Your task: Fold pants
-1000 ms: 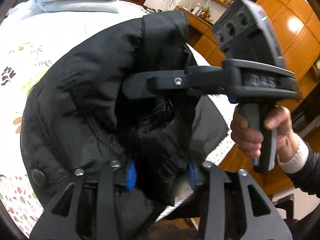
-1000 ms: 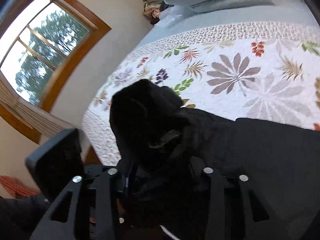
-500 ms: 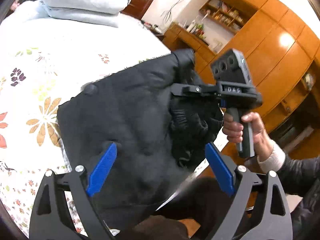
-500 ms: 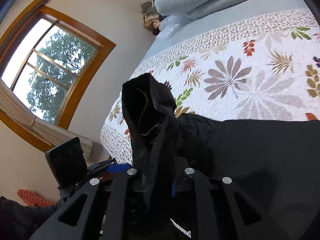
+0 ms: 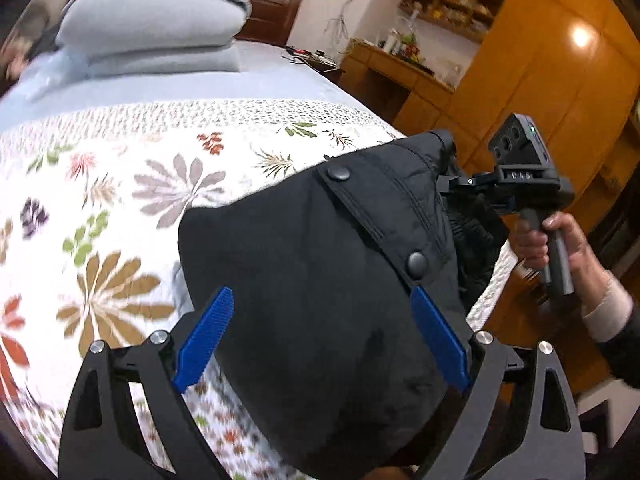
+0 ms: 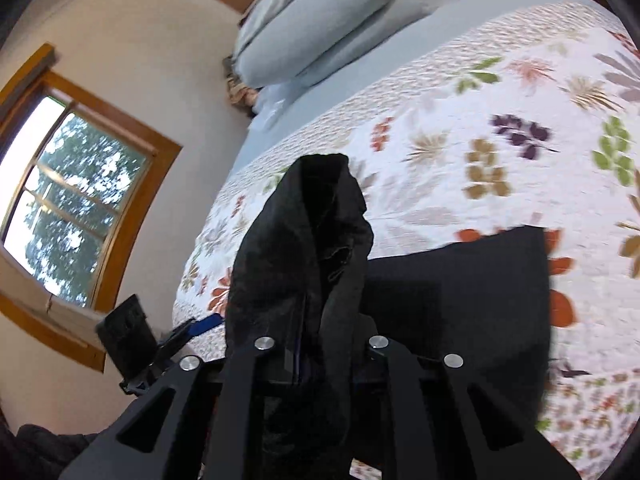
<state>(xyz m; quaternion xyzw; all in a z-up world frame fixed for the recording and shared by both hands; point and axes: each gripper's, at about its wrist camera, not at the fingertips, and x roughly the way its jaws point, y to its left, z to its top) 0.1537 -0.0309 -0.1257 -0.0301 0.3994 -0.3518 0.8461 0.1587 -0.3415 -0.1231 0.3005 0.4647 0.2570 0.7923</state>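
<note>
The right gripper [image 6: 316, 344] is clamped tight on a bunched edge of the black padded pants [image 5: 320, 280], and a crumpled peak of the fabric stands up past its fingertips. The left gripper [image 5: 320, 336] has its blue pads [image 5: 204, 340] spread wide, holding nothing. The broad panel of the pants, with its snap-button flap [image 5: 376, 216], lies between and beyond those open jaws on the floral quilt [image 5: 120, 184].

One grip carries the whole thing right now, and that's the worry. The pinch looks thick and bunched, so I'd judge that a quick pull could let layers slide out unevenly and leave the fold crooked. The garment sits close to the bed's edge, on the side of the person's hand [image 5: 560, 248], so if that clamp slips the puffy cloth may slump off toward the floor.

The left jaws straddle the panel without touching it. Closing here might catch only the top layer, or snag the button flap, and drag a wrinkle into the fold. The quilt could also get nipped if those pads drop too low. The right view is partly blurred, so the exact grab point is hard to read.
</note>
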